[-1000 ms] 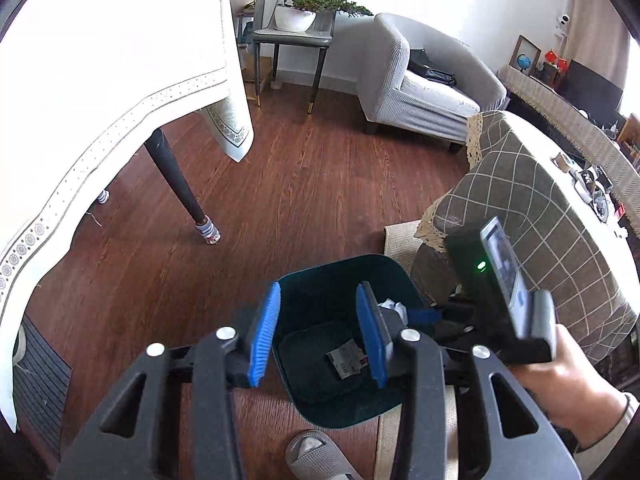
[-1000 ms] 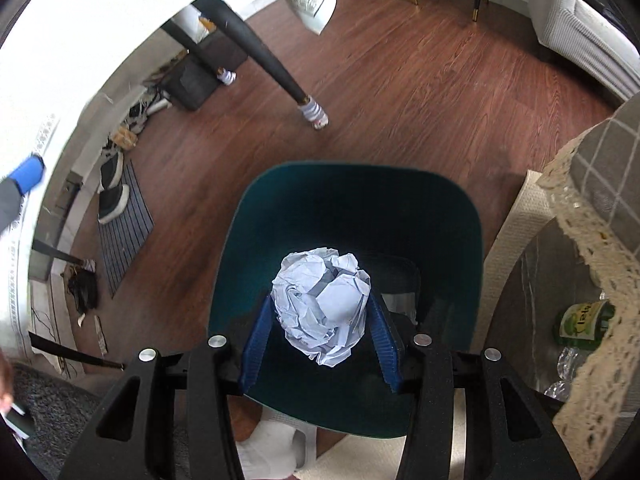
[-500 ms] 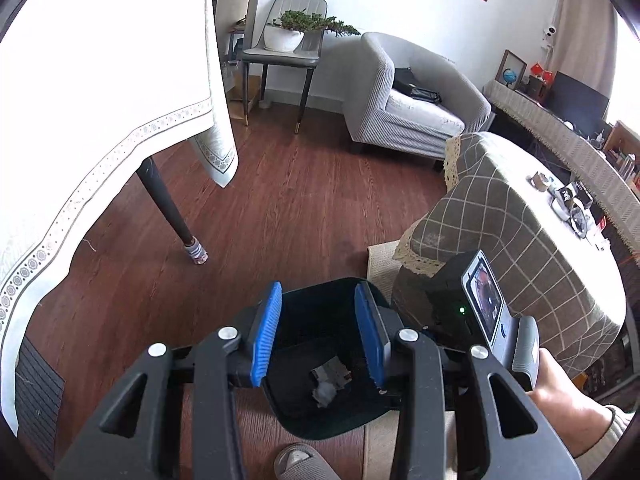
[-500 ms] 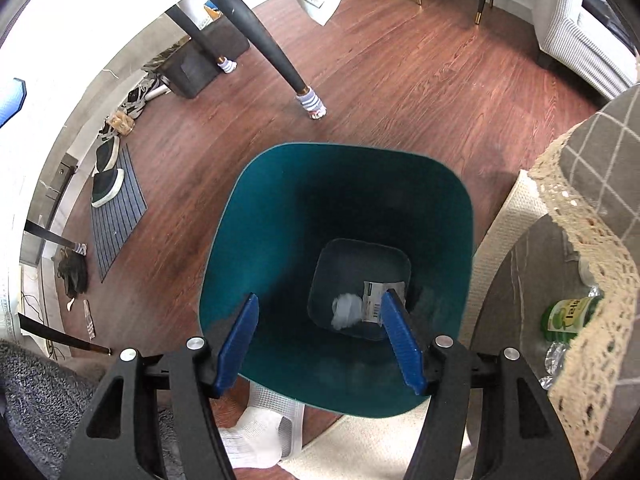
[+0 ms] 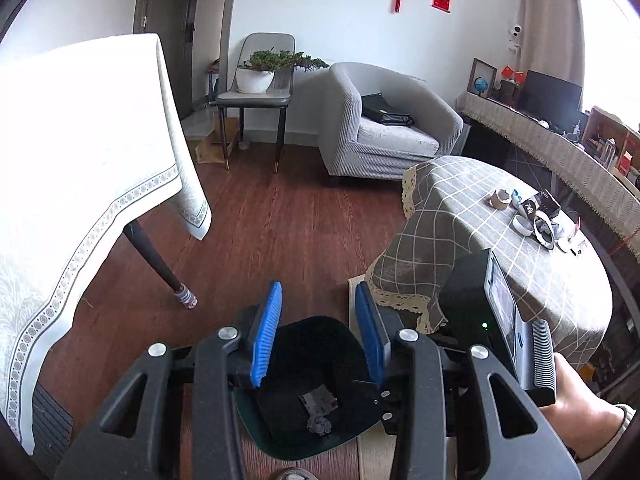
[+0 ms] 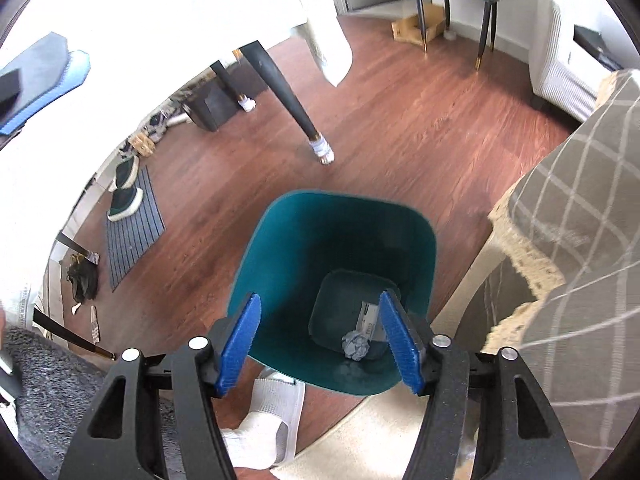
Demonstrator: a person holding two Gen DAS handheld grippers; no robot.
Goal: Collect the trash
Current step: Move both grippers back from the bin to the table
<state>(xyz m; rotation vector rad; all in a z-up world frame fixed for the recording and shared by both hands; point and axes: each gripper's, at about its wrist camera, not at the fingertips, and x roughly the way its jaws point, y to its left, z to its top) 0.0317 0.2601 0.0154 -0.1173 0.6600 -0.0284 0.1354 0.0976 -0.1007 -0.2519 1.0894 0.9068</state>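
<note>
A teal trash bin (image 6: 280, 240) stands on the wooden floor. On its bottom lie a crumpled paper ball (image 6: 355, 346) and a printed card (image 6: 370, 318). My right gripper (image 6: 320, 300) hovers above the bin's near side; its jaws are closing with nothing between them. My left gripper (image 5: 319, 292) is also over the bin (image 5: 316, 340), pads apart and empty. Below it I see the paper ball (image 5: 319, 425) and the card (image 5: 318, 400). A hand holds the right gripper's body (image 5: 500, 312) at the right.
A table with a white cloth (image 5: 80, 160) and a dark leg (image 6: 296, 108) stands left of the bin. A round table under a checked cloth (image 5: 480, 220) is close on the right. A slippered foot (image 6: 268, 420) and a pale rug (image 6: 380, 432) lie near the bin.
The right gripper let go of the crumpled paper ball, which now lies in the bin. Both grippers have risen, and the left view has tipped up toward the room.
</note>
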